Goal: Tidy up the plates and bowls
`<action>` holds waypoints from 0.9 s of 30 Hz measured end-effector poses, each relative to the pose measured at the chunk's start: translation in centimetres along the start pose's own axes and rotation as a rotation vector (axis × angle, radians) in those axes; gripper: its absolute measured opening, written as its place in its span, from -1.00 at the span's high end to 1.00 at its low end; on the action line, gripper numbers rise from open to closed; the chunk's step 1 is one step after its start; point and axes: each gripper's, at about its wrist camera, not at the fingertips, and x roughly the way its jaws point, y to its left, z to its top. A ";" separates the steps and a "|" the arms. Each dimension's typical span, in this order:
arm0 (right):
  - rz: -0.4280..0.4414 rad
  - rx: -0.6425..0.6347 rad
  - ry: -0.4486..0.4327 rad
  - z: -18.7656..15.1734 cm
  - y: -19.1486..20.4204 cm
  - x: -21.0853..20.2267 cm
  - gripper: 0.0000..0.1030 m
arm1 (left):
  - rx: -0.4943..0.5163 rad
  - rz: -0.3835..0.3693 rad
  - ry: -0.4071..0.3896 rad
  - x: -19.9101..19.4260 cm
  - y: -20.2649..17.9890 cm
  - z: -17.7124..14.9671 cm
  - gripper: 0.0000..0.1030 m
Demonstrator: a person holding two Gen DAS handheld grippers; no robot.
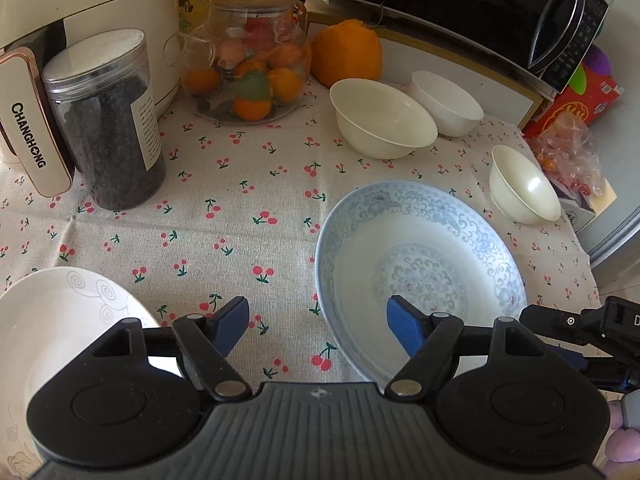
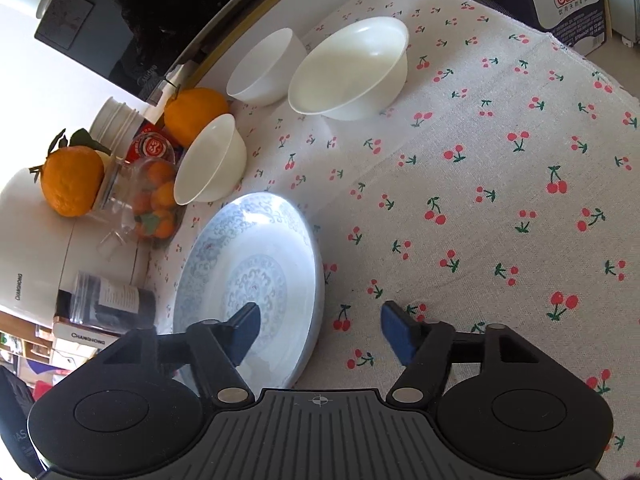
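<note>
A blue-patterned plate [image 1: 420, 264] [image 2: 248, 256] lies on the cherry-print cloth. My left gripper [image 1: 318, 322] is open and straddles the plate's left rim, one finger over the plate's well and the other over the cloth; the pads do not press it. My right gripper [image 2: 322, 330] is open too, astride the opposite rim in the same way. A white plate with swirl marks [image 1: 60, 312] lies at the lower left. Three white bowls stand beyond: a large one [image 1: 382, 120] [image 2: 210, 160], one behind it [image 1: 446, 102] [image 2: 264, 68], and one to the right [image 1: 522, 188] [image 2: 348, 68].
A jar of dark contents [image 1: 108, 120], a glass jar of small oranges [image 1: 252, 76], a big orange [image 1: 346, 54] and a cream rice cooker [image 1: 80, 0] line the back left. A black microwave [image 1: 480, 8] stands behind. A red box with a plastic bag [image 1: 568, 140] sits right. Bare cloth [image 2: 500, 200] stretches right of the plate.
</note>
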 end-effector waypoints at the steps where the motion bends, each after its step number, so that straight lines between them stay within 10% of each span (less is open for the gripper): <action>1: -0.006 -0.010 0.003 0.0 0.0 -0.2 -0.48 | 0.008 -0.003 0.001 -0.3 -0.1 0.0 -0.61; 6: -0.083 -0.053 0.008 -0.2 0.3 -1.2 -0.69 | 0.050 0.009 0.019 -1.4 -0.8 -0.5 -0.91; 27: -0.089 -0.463 0.047 -6.9 4.4 -5.3 -0.77 | 0.157 -0.038 0.050 -8.1 -0.1 -7.0 -0.99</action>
